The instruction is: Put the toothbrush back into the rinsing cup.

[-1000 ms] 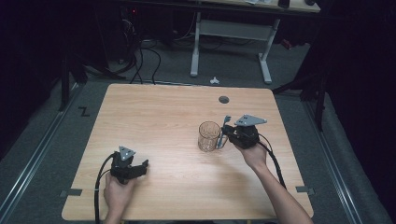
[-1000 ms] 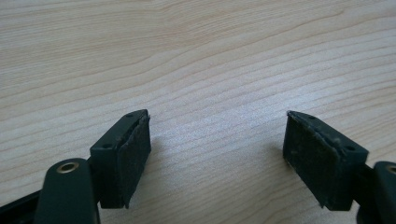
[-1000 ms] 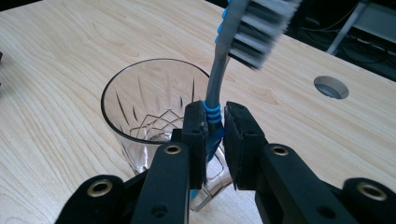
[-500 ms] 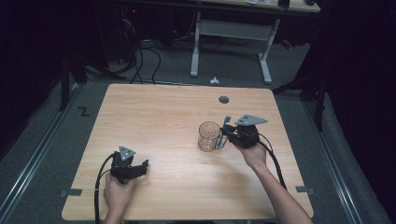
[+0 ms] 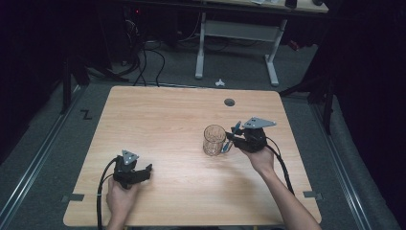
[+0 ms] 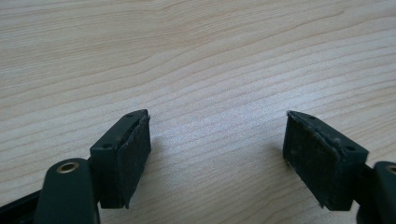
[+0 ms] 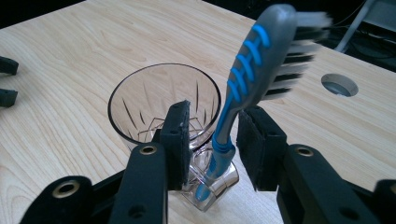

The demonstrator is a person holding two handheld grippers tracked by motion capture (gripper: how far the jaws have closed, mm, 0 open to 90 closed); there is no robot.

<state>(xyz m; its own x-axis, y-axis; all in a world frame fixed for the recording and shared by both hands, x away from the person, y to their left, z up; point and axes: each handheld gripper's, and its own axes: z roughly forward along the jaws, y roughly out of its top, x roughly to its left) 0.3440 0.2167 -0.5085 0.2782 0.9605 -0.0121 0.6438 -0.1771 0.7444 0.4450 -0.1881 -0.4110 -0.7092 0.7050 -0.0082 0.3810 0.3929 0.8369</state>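
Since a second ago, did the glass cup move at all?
No. In the high view the glass cup sits at the same spot relative to the round hole in the table, beside the right tool.

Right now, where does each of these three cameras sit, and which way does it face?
High view: above the person's side, facing forward and down at the table; both forearms, left tongs and right tongs show.
Left gripper view: rides the left tongs, facing bare wood between open jaws.
Right gripper view: rides the right tongs, facing the toothbrush and glass.
Shared: high and right gripper views both show the glass.
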